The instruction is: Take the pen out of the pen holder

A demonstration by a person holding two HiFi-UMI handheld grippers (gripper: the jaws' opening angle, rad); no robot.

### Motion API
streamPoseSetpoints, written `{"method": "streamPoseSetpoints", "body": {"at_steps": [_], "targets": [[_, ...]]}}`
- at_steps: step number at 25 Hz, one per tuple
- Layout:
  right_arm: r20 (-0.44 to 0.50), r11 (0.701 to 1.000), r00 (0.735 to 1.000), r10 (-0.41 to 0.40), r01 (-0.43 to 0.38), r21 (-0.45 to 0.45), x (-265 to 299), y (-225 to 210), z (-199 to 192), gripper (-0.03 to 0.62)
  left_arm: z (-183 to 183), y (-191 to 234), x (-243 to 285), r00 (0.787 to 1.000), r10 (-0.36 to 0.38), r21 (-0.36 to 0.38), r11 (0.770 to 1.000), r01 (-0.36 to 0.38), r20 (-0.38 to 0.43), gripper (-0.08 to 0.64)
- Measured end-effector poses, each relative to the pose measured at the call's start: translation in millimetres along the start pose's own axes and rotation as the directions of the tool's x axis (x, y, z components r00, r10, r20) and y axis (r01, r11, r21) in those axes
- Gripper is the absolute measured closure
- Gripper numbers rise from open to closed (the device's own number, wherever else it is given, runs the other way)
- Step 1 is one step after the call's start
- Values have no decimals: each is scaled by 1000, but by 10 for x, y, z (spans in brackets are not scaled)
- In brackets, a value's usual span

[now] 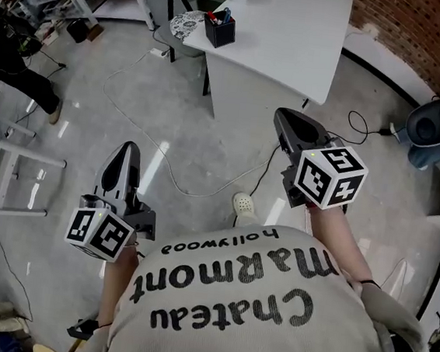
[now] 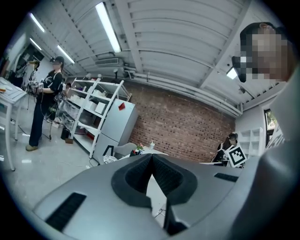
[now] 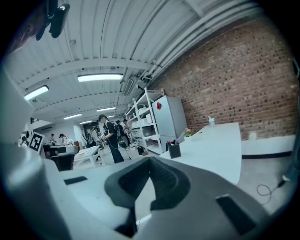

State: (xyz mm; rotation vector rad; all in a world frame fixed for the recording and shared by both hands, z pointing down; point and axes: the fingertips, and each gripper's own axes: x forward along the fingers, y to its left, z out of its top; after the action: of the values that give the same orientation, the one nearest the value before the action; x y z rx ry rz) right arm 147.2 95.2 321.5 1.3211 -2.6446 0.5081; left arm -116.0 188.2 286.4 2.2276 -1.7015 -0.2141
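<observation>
Since the left hand-held gripper (image 1: pixel 127 151) and right hand-held gripper (image 1: pixel 284 120) were both clenched on nothing, well apart from the table (image 1: pixel 298 31) where the pen (image 1: pixel 224 14) stood in the pen holder (image 1: pixel 219 32), the person probably needed to close in, open one, and lift straight.

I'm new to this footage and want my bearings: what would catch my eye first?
The left gripper and right gripper, both shut and empty, each with a black-and-white marker cube, hang over the grey floor. Far ahead, the black pen holder stands at a corner of the white table, with pens inside.
</observation>
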Motion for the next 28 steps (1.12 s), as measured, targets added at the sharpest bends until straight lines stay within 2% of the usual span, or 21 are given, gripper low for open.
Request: {"method": "streamPoseSetpoints", "body": {"at_steps": [7, 18, 23, 28], "targets": [[6, 997, 998, 64, -64, 39, 588, -408, 370, 589, 204, 79, 629, 999, 39, 22, 999, -40, 22, 558], [-24, 991, 991, 129, -129, -25, 1301, -897, 803, 589, 370, 193, 1581, 996, 69, -16, 998, -68, 60, 558], [-52, 989, 988, 147, -148, -4, 1546, -1123, 695, 589, 241, 134, 1918, 999, 43, 1, 999, -43, 30, 558], [-83, 983, 982, 169, -161, 87, 1678, -1249, 458, 589, 75, 115, 1992, 999, 47, -5, 999, -47, -12, 558]]}}
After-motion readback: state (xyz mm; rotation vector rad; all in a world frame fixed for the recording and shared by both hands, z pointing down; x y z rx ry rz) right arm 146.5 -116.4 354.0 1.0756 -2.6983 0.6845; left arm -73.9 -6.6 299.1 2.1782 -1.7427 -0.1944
